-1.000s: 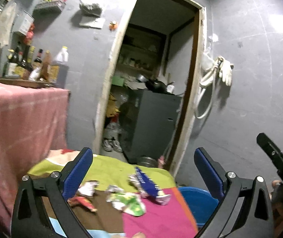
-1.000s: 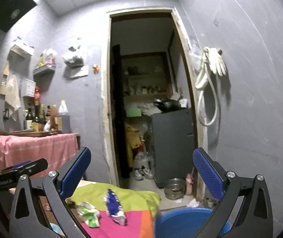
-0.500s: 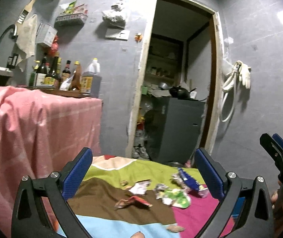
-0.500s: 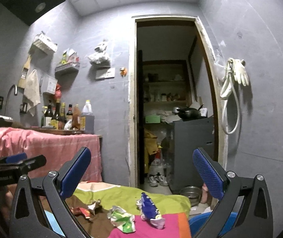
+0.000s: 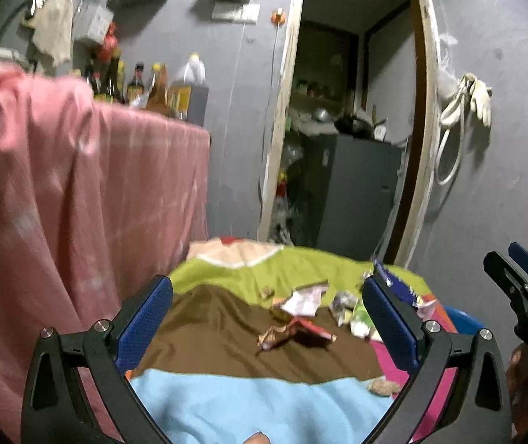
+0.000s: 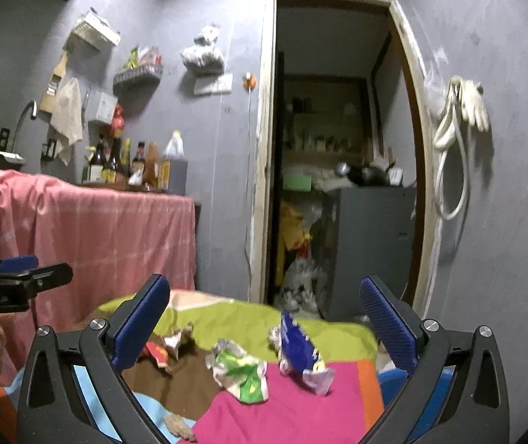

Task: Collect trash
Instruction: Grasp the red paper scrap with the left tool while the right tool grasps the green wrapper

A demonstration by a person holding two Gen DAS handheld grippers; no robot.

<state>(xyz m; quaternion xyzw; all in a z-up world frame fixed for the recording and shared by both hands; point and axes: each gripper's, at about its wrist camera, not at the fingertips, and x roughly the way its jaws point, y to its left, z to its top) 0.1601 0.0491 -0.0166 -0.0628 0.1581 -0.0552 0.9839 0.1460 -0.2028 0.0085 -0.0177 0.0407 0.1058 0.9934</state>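
A: What is changing compared with a second ago?

B: Both cameras are tilting down. The striped cloth [image 5: 227, 336] is now filling more of each view, so the trash is coming closer. I am judging that the reaching is only beginning; nothing is picked up yet.

A: Where is the trash lying?

B: In the left view, the red wrapper [image 5: 293, 333] is lying at 12 o'clock between the fingers, with the white paper [image 5: 304, 299] just behind it. In the right view, the green wrapper [image 6: 242, 370] is sitting at 12 o'clock and the blue packet [image 6: 297, 347] at 1 o'clock. The blue bin [image 6: 389, 381] is showing at 3 o'clock, at the cloth's edge.

A: And the grippers?

B: The left gripper [image 5: 267, 318] is hovering above the cloth, spread wide and empty. The right gripper [image 6: 264, 318] is likewise spread wide, holding nothing, pointing forward over the pink stripe.
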